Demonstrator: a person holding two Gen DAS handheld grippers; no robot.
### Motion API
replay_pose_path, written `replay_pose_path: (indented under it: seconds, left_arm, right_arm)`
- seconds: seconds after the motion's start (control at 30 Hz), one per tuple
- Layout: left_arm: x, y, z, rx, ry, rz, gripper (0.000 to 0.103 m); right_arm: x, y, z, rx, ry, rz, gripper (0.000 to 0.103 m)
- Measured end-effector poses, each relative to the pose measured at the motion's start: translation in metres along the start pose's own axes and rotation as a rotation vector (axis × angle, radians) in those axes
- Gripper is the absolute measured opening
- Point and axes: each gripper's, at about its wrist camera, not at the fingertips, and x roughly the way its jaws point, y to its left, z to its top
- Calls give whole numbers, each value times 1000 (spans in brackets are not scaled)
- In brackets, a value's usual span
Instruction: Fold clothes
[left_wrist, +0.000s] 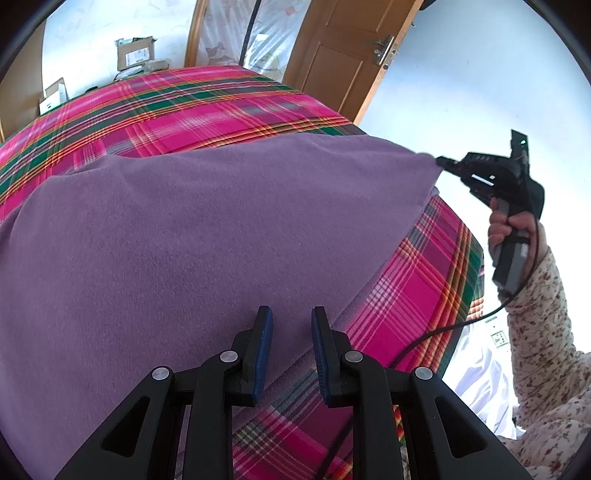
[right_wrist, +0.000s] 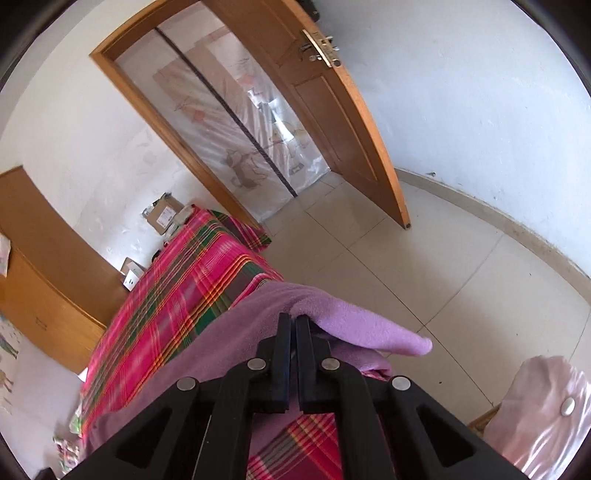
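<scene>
The bed (left_wrist: 229, 107) under its pink and green plaid sheet fills most of what I see, running away toward the wooden door (right_wrist: 332, 122) and the plastic-curtained doorway; over it lies the purple fleece garment (left_wrist: 177, 229), spread broad across the near half, its right-hand corner lifted clear of the sheet and stretched taut toward my right side; cardboard boxes (left_wrist: 135, 53) sit by the wall past the far end of the bed; my right gripper (right_wrist: 294, 318) has its jaws pressed together on that raised corner, the fleece folding over the tips and hanging off to the right, with my hand (left_wrist: 511, 225) in a floral sleeve on the handle; my left gripper (left_wrist: 291, 314) hovers at the garment's near edge, blue pads part way apart, nothing pinched between them.
</scene>
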Motion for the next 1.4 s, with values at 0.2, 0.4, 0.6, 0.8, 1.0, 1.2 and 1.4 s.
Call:
replay_pose_path:
  seconds: [0.2,0.4,0.6,0.8,1.0,1.2,1.4]
  left_arm:
    - [-1,0,-2,1,2,-5,22]
    - [-2,1,-3,1,3,-10,22]
    - [-1,2,-2,-2,3,-15,22]
    - [-1,3,-1,-8,2,-18,22]
    - [-3,2,-2,-14,0,-19,22]
    - [-13,6,-6,-23,-25,-17,22]
    - [-39,26,-13,-83,-96,18,22]
  right_arm:
    - [22,-24,-8,77,103,-43,2]
    - [23,-36,-10,128,112,-35,2]
    - [8,-26,-3,68,20,-155,6]
    - [13,-10,1,1,10,-82,6]
    - [27,-7,-10,-41,60,-93,11]
    - [19,-5,-12,-32,65,-112,13]
    - [-6,48,-18,-191,-4,-74,18]
